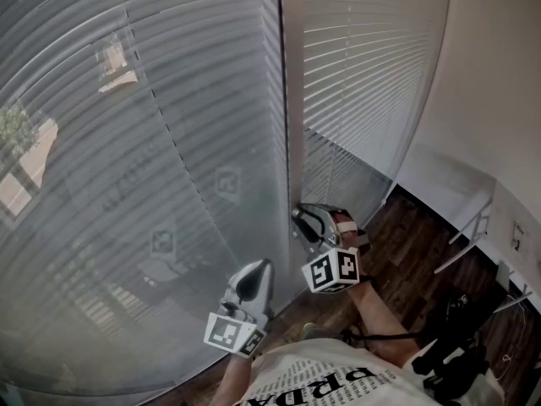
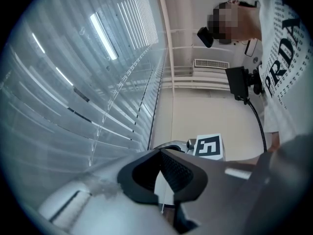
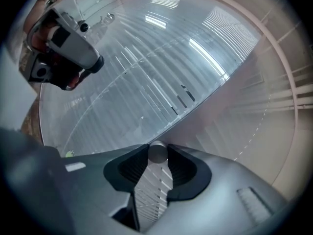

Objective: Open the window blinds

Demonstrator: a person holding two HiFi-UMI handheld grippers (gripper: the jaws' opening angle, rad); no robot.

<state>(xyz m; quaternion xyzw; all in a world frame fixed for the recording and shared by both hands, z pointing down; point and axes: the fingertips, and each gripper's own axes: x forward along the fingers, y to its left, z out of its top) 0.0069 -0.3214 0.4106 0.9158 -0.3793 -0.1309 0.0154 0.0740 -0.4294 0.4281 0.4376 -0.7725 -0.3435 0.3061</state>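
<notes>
Blinds (image 1: pixel 152 142) fill the left and middle of the head view. The slats look thin, light and easily bent, so they are best left untouched. The stiff, smooth wand (image 3: pixel 157 152) is the handle, and the right claw (image 3: pixel 157 154) pinches its end. The left claw (image 2: pixel 159 156) sits closed, apparently empty.

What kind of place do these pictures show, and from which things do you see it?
Most likely a room in an office or a flat. Long horizontal blinds hang along one side, the floor is dark wood, and a ventilation grille sits in a pale wall.
</notes>
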